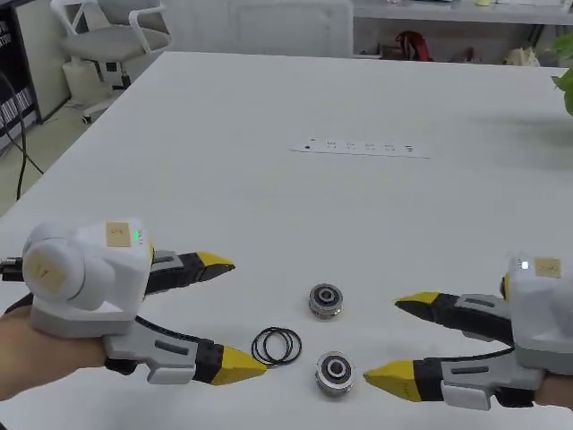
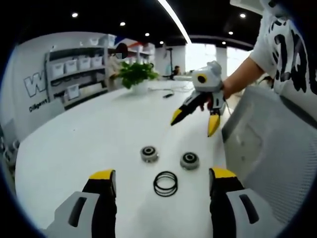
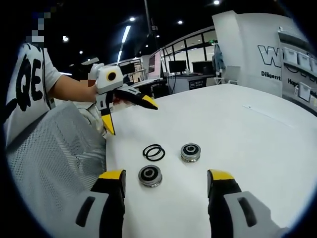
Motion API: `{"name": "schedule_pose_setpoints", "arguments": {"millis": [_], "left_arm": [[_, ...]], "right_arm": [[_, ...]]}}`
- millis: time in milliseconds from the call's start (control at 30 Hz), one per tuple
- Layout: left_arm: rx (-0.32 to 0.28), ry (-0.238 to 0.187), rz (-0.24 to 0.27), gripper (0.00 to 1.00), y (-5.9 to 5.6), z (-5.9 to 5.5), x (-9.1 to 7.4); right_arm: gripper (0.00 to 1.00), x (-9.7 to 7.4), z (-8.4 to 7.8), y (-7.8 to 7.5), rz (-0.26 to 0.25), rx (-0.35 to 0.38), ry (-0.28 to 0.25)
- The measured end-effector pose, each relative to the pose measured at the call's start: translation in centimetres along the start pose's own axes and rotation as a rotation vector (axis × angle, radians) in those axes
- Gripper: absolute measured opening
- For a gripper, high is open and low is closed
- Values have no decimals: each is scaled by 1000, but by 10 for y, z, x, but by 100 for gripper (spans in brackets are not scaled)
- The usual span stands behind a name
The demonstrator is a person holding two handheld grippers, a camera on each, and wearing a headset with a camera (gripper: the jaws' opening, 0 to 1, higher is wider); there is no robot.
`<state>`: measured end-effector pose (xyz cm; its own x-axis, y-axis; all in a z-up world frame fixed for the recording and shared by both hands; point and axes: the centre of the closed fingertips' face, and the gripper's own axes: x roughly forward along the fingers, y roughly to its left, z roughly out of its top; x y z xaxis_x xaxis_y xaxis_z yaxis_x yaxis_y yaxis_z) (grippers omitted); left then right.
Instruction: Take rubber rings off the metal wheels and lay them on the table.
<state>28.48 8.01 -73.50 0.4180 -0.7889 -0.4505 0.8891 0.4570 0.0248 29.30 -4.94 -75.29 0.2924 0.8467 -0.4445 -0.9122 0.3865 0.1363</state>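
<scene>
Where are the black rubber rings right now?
In the head view, the black rings lie flat on the white table, just left of the two metal wheels, near the left gripper.

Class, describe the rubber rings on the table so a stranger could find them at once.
On the white table, look between the left gripper and the right gripper. The rubber rings lie flat beside two metal wheels: thin black overlapping loops, not thick silvery discs.

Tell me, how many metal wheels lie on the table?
2. The near wheel lies beside the rubber rings; the far wheel lies just beyond it. None seems hidden.
</scene>
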Motion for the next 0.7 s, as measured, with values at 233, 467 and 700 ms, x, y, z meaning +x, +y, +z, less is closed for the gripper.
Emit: {"name": "schedule_pose_setpoints", "arguments": {"millis": [233,467,700], "left_arm": [[1,-8,-2,80,-2,2,4],[-7,-13,-4,81,-3,3,5],[-8,-13,1,81,-1,4,5]], "right_arm": [[68,-14,-4,-13,-47,-29,8],[70,-18,-6,-13,-58,-43,7],[71,-21,-3,-15,-67,-48,-3]]}}
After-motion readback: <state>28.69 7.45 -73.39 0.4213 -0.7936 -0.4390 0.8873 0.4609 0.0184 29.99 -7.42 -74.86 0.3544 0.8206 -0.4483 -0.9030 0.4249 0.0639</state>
